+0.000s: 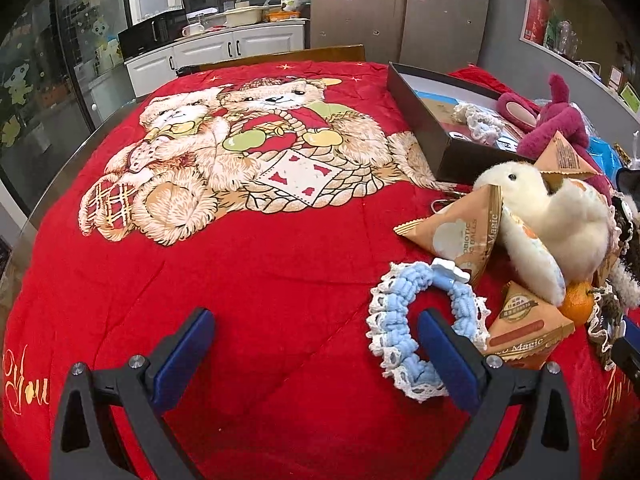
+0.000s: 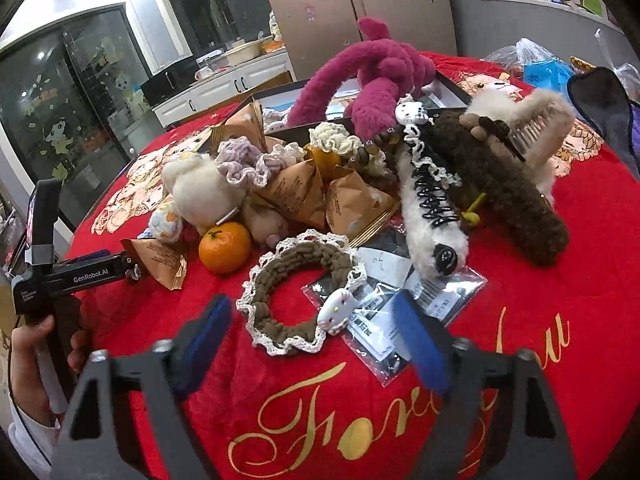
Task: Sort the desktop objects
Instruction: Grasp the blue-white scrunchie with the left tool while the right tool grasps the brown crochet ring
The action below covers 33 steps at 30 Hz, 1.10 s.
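Note:
A pile of objects lies on the red bear-print blanket (image 1: 256, 256). In the left wrist view my left gripper (image 1: 316, 344) is open and empty; its right finger lies inside the ring of a blue lace scrunchie (image 1: 404, 320). Beside it are tan triangular snack packets (image 1: 456, 232), a white plush duck (image 1: 560, 216) and an orange (image 1: 578, 306). In the right wrist view my right gripper (image 2: 316, 332) is open and empty, just short of a brown lace scrunchie (image 2: 296, 276) with a white cat charm (image 2: 338, 310). The orange (image 2: 225, 248) and the packets (image 2: 300, 192) lie behind it.
A dark open box (image 1: 424, 120) at the back right holds scrunchies and a magenta plush (image 1: 556, 120). In the right wrist view, furry hair clips (image 2: 436, 216), a brown furry clip (image 2: 516, 204), clear plastic bags (image 2: 404, 304) and the left gripper (image 2: 80, 272) at the left.

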Each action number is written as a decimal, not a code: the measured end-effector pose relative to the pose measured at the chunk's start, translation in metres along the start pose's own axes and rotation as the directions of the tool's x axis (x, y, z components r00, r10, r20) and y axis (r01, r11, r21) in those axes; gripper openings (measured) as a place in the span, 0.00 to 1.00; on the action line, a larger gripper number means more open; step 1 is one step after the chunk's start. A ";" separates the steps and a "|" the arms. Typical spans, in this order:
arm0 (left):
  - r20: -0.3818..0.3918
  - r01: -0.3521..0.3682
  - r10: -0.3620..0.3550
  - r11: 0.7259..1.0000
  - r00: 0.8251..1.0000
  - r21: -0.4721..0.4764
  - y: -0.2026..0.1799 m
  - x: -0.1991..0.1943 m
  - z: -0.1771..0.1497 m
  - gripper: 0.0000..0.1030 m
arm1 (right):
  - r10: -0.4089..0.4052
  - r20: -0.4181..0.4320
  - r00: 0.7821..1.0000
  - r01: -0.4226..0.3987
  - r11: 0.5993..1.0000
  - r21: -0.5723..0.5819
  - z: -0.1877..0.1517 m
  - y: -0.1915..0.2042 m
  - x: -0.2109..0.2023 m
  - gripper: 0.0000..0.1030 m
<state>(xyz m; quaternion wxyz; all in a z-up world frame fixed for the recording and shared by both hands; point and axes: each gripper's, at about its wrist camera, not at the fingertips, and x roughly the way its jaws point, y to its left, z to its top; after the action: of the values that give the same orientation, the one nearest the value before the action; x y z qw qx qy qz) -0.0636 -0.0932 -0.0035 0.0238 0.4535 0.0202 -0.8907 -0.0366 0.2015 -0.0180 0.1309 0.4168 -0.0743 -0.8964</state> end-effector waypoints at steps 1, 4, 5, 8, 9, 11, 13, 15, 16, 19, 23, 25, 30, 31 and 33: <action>0.002 0.001 -0.001 1.000 1.000 0.000 0.000 0.000 0.000 1.00 | 0.002 -0.003 1.000 -0.002 1.000 -0.009 0.000 0.002 0.001 0.55; 0.021 0.005 -0.005 1.000 1.000 0.006 -0.001 -0.004 -0.001 0.86 | -0.017 -0.003 1.000 0.017 1.000 -0.026 0.000 0.006 0.001 0.29; 0.027 0.005 -0.005 1.000 1.000 0.011 -0.002 -0.005 -0.001 0.82 | -0.011 -0.003 1.000 0.011 1.000 -0.027 -0.001 0.006 0.001 0.19; 0.061 0.020 -0.023 0.999 0.998 0.048 -0.009 -0.013 -0.004 0.39 | 0.047 -0.031 0.998 -0.047 0.999 -0.006 -0.001 0.003 0.007 0.14; 0.065 0.023 -0.027 0.998 0.998 0.054 -0.011 -0.015 -0.006 0.19 | 0.060 -0.025 0.998 -0.060 0.998 0.001 -0.001 0.002 0.006 0.13; 0.077 0.022 -0.026 0.998 0.997 0.057 -0.012 -0.018 -0.007 0.15 | 0.069 -0.007 0.998 -0.069 0.998 -0.007 -0.002 0.003 0.002 0.13; 0.082 0.038 -0.041 0.998 0.996 0.045 -0.009 -0.020 -0.008 0.14 | 0.051 0.013 0.999 -0.051 0.998 -0.037 -0.002 0.010 -0.003 0.13; 0.092 0.054 -0.057 0.998 0.994 0.027 -0.006 -0.024 -0.009 0.13 | 0.022 0.029 0.999 -0.020 0.997 -0.080 -0.004 0.020 -0.006 0.13; 0.098 0.058 -0.060 0.998 0.993 0.021 -0.005 -0.025 -0.010 0.13 | 0.014 0.033 0.999 -0.010 0.995 -0.096 -0.004 0.024 -0.007 0.13; 0.133 0.052 -0.053 0.999 0.990 0.010 0.000 -0.033 -0.013 0.13 | 0.003 0.049 0.999 0.003 0.992 -0.126 -0.006 0.029 -0.011 0.13; 0.166 0.042 -0.044 0.999 0.985 0.017 -0.003 -0.040 -0.015 0.13 | 0.000 0.075 0.997 0.009 0.993 -0.117 -0.009 0.027 -0.017 0.14; 0.179 0.036 -0.040 0.999 0.983 0.028 -0.005 -0.043 -0.015 0.13 | 0.011 0.090 0.996 -0.002 0.995 -0.104 -0.008 0.023 -0.020 0.13; 0.214 0.014 -0.025 0.999 0.976 0.053 -0.009 -0.049 -0.018 0.13 | 0.016 0.132 0.991 -0.002 0.995 -0.101 -0.010 0.022 -0.030 0.14; 0.220 0.017 -0.029 0.998 0.975 0.056 -0.010 -0.051 -0.018 0.13 | 0.019 0.136 0.991 -0.005 0.995 -0.101 -0.010 0.021 -0.031 0.13; 0.231 0.016 -0.029 0.998 0.972 0.057 -0.010 -0.053 -0.018 0.13 | 0.034 0.137 0.990 -0.021 0.996 -0.090 -0.012 0.021 -0.035 0.13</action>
<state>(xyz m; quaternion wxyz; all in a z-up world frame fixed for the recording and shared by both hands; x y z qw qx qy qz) -0.0183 -0.0809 0.0288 0.0036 0.3466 -0.0021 -0.9380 -0.0024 0.1919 0.0048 0.1562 0.3461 -0.0491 -0.9238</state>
